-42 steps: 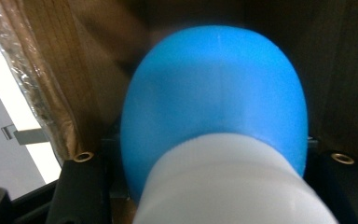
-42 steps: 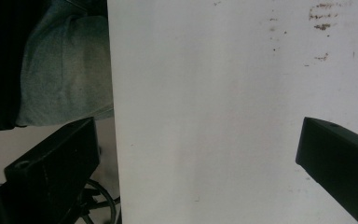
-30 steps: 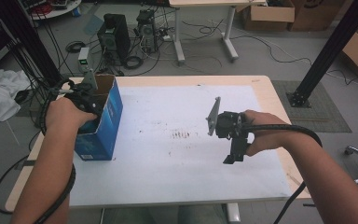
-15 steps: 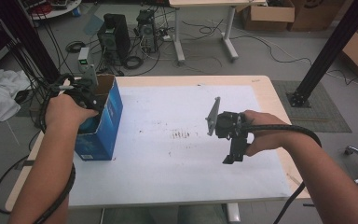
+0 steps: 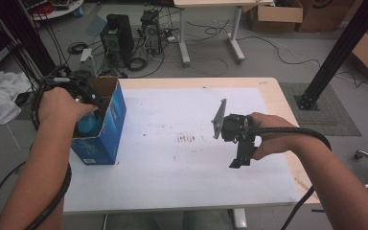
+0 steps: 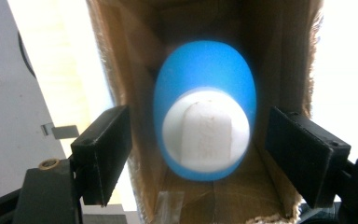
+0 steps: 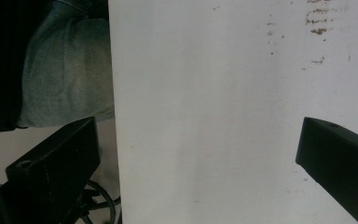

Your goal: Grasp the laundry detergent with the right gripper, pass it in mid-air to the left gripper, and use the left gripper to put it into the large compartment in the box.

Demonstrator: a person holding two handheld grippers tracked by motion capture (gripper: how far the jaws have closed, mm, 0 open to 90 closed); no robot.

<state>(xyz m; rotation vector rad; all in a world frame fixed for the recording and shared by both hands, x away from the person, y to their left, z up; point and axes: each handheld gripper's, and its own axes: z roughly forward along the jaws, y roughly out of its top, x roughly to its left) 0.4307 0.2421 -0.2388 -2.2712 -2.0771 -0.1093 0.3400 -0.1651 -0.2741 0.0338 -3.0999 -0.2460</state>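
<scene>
Jaws first: in the left gripper view we see the left gripper point(image 6: 198, 154) pointing down into an open cardboard box point(image 6: 279, 56), its two black jaws spread on either side of a blue and white bottle point(image 6: 204, 126) that stands inside. The jaws have just been opening. A clear gap shows between each pad and the bottle's sides, so we read the pads as no longer pressing on it, though the bottle sits between them. The bottle looks blurred; its white cap faces the camera and its blue body runs down toward the box bottom.

From the high view we find the blue box point(image 5: 104, 125) standing upright at the left edge of the table point(image 5: 172, 182), open at the top, with the blue of the bottle point(image 5: 88, 123) showing inside its near part. The left hand point(image 5: 60, 104) is held over the box's opening with the left gripper point(image 5: 87, 98) under it, partly hidden by the hand.

On the right side of the table the right hand point(image 5: 270, 136) holds the right gripper point(image 5: 237, 160) above the white surface, well apart from the box. In the right gripper view its jaws stand wide apart with nothing between them point(image 7: 198, 158); under them we see the bare white tabletop, a few brown smudges point(image 7: 319, 21) at the far right, and grey cloth point(image 7: 65, 79) past the table's edge at the left.
</scene>
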